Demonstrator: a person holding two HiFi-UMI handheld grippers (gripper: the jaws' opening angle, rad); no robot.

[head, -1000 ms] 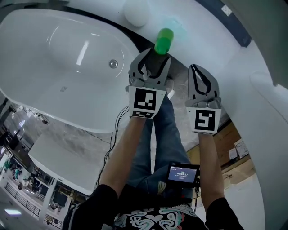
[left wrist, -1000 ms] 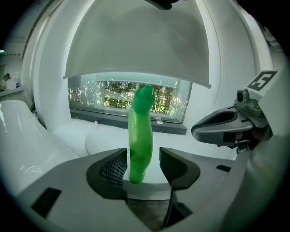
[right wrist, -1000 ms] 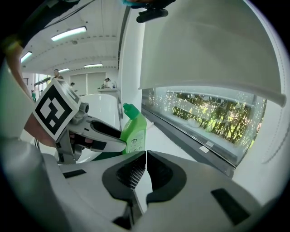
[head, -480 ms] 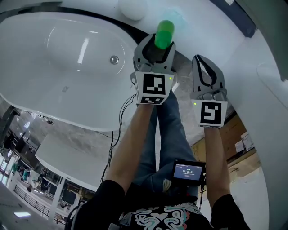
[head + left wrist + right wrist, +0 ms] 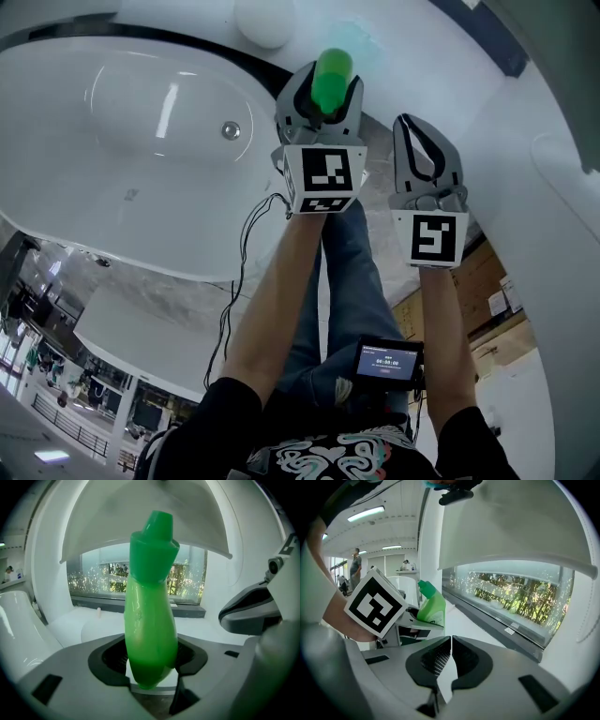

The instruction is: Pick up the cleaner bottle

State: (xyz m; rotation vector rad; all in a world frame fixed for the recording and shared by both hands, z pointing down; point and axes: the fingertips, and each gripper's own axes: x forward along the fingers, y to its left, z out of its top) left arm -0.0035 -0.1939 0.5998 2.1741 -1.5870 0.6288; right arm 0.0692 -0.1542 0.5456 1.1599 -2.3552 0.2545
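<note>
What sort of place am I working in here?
Most likely a bathroom-fixtures showroom, not a home bathroom: a white bathtub with its drain, a green cleaner bottle standing near it, and a big hall with ceiling strip lights beyond.

Cleaner bottle [image 5: 150, 616] between left tongs [image 5: 320, 86] — bathtub [image 5: 187, 255] leftward, right tongs [image 5: 413, 127] rightward.

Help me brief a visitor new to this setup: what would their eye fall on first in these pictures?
The bright green cleaner bottle stands out first. It sits between the wide-open jaws of the left gripper, at the top centre of the head view. The big white bathtub fills the upper left beside it. The right gripper hangs just to the right, with its jaws shut and empty.
</note>
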